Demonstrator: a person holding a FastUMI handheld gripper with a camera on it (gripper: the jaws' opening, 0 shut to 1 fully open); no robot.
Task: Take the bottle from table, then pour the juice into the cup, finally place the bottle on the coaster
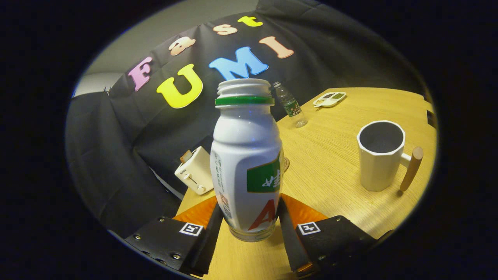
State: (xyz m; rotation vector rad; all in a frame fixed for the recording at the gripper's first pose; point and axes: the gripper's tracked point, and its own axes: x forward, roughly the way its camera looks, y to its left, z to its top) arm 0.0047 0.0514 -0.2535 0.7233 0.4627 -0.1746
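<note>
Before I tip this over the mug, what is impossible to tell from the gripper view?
- Juice level: the white plastic bottle held in the tool is opaque.
- Round coaster: mostly hidden behind the bottle.
- White octagonal mug: its bottom is in shadow.
- Small white tray: contents too small.

The gripper [249, 217] is tipped a little to one side. Its two fingers [212, 229] press on the bottle [246, 163] from both sides.
</note>
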